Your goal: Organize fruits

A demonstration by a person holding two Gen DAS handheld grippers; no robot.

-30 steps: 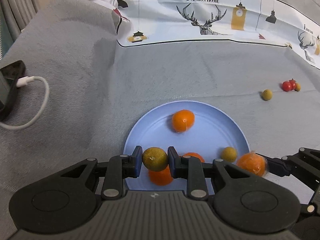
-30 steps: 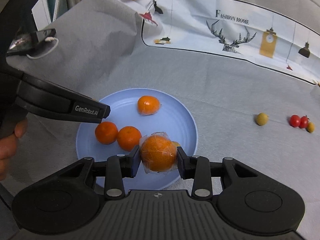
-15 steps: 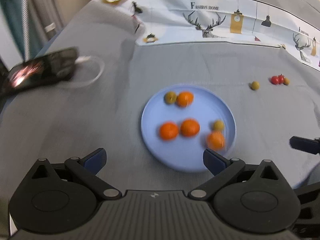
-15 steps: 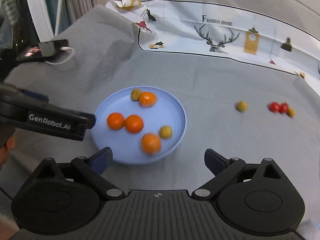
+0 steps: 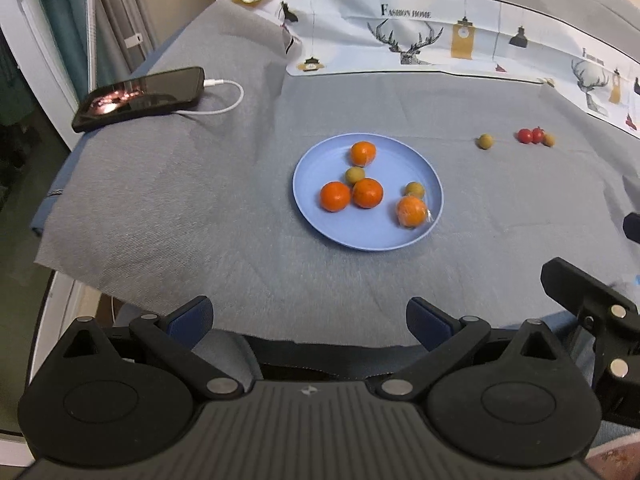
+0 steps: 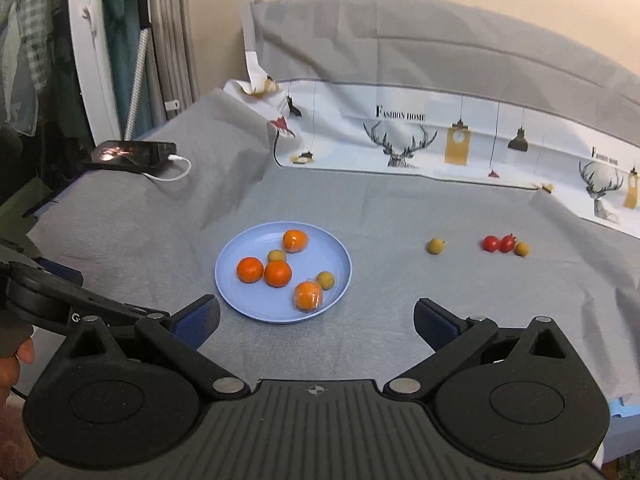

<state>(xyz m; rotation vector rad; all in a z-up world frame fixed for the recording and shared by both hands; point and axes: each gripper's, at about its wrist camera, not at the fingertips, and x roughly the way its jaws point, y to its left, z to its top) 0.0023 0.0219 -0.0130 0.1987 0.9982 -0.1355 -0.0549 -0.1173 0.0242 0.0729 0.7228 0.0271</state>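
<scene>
A blue plate (image 5: 400, 160) (image 6: 248, 248) on the grey cloth holds three bare oranges, among them one at the back (image 5: 363, 153) (image 6: 295, 240). It also holds a plastic-wrapped orange (image 5: 411, 211) (image 6: 308, 296) and two small green fruits (image 5: 354, 175) (image 6: 325, 280). Right of the plate lie a third green fruit (image 5: 485, 141) (image 6: 435, 246), two red tomatoes (image 5: 530, 135) (image 6: 498, 243) and a small yellowish fruit (image 5: 549, 139) (image 6: 521, 248). My left gripper (image 5: 308, 312) hangs open and empty above the table's near edge. My right gripper (image 6: 316, 312) is still opening, with nothing between its fingers, short of the plate.
A dark phone (image 5: 140, 96) (image 6: 132, 152) on a white cable lies at the far left of the table. A printed white cloth (image 5: 440, 40) runs along the back. The grey cloth's front edge (image 5: 320, 340) is just below my left gripper. A person's hand (image 6: 12, 364) shows at the lower left.
Both grippers opened and let go: the green fruit and the wrapped orange now lie on the plate. Both have pulled back and up, so the plate looks smaller and farther.
</scene>
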